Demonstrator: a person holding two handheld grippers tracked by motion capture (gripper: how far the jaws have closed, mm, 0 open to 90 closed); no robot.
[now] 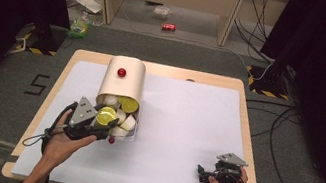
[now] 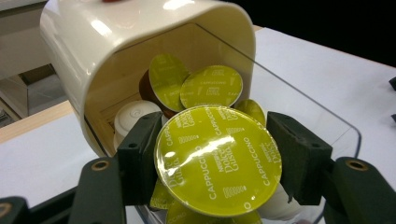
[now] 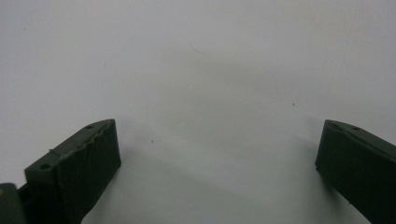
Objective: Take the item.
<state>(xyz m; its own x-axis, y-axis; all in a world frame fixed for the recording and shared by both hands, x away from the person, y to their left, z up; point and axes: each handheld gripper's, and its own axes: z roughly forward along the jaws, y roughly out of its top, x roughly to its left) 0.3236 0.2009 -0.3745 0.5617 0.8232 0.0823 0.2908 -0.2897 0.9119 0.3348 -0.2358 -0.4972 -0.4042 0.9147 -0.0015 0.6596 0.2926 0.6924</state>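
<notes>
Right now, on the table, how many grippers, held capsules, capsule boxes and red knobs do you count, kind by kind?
Grippers: 2 (left gripper, right gripper)
Held green capsule: 1
Capsule box: 1
Red knobs: 2
Total: 6

Cream capsule dispenser [image 1: 124, 77] lying on its side on the white table cover, left of centre, closed rounded end away from the person, red knob [image 1: 121, 72] on its upward face. Clear plastic drawer [image 2: 327, 121] pulled out of the open mouth toward the person, full of coffee capsules with yellow-green foil lids and white or brown bodies, tumbled at mixed angles. One capsule [image 2: 218, 160] with lid printed "Dolce Gusto Cappuccino", facing up and toward the camera, at the drawer's mouth, pinched at its rim between the left gripper [image 2: 215, 161] jaws.
</notes>
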